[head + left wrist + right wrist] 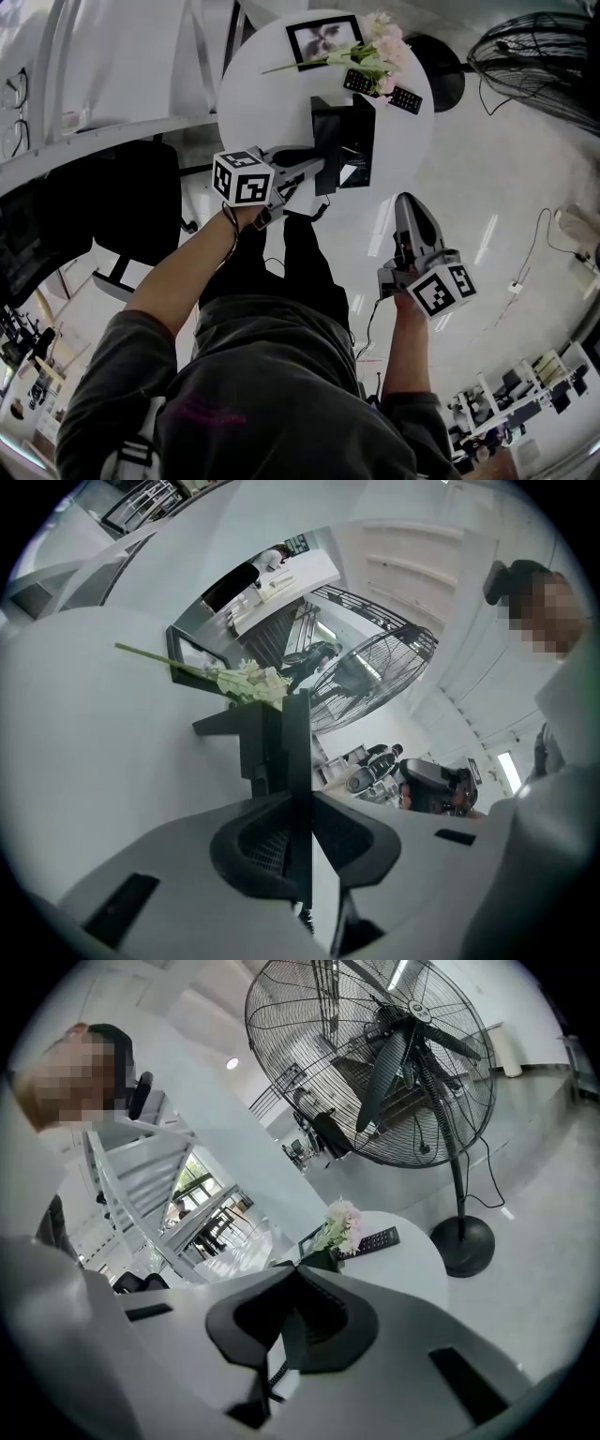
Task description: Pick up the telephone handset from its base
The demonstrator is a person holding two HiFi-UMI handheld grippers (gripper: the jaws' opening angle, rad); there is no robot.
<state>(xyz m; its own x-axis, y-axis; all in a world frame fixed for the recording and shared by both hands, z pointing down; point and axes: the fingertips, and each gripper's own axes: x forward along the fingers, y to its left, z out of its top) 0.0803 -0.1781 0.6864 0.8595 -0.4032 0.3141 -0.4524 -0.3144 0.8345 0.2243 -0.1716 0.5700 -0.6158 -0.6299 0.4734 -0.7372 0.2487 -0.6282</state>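
The left gripper (317,170) reaches over the near edge of the round white table (262,89), its jaws clenched on the black telephone handset (323,141), a thin slab standing on edge between the pads. The handset sits against its base (358,141) at the table's middle. Towards the table's far edge lie a picture frame (322,39), a spray of flowers (377,52) and two remotes (405,98). Right of the table, over the floor, the right gripper (409,201) hangs with its jaws pressed together on nothing.

Office, desks (514,401), swivel chair (141,211)
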